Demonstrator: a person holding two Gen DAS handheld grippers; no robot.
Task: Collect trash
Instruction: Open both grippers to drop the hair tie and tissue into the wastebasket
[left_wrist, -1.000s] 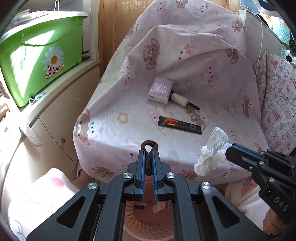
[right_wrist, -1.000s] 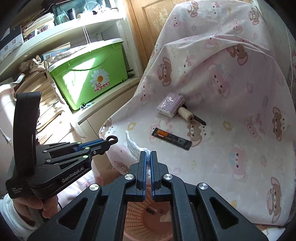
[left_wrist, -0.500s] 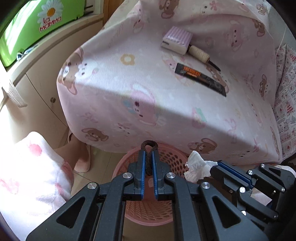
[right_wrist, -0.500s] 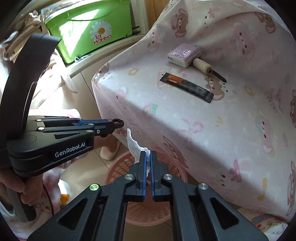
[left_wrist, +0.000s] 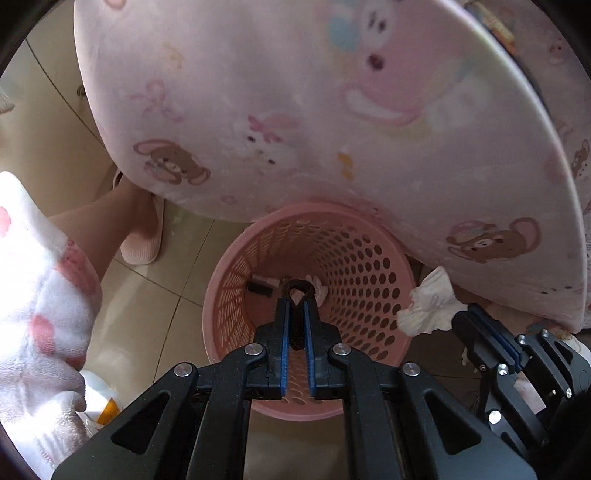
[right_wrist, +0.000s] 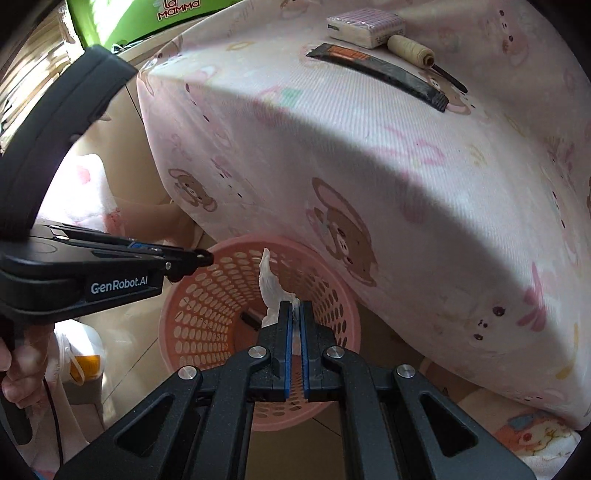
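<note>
A pink perforated basket (left_wrist: 369, 266) (right_wrist: 199, 295) stands on the floor under the edge of the pink bear-print cover. My left gripper (left_wrist: 296, 301) is shut on a dark brown hair tie (left_wrist: 296, 286) and hangs over the basket's mouth. My right gripper (right_wrist: 294, 308) (left_wrist: 466, 314) is shut on a crumpled white tissue (right_wrist: 271, 282) (left_wrist: 428, 306), held above the basket's right rim. Small bits of trash (left_wrist: 260, 287) lie at the basket's bottom. In the right wrist view a black wrapper (right_wrist: 376, 72) stays on the cover.
The bear-print covered seat (left_wrist: 332, 110) (right_wrist: 406, 166) overhangs the basket. A tissue pack (right_wrist: 365, 26) and a spool of thread (right_wrist: 410, 50) lie on it. A person's foot in a pink slipper (left_wrist: 144, 236) is on the tiled floor at left, beside a fluffy white-pink cloth (left_wrist: 40, 295).
Both grippers have sunk from seat height and tipped downward to just above the pink basket, still holding the hair tie and the tissue. The seat top has left the left wrist view.
</note>
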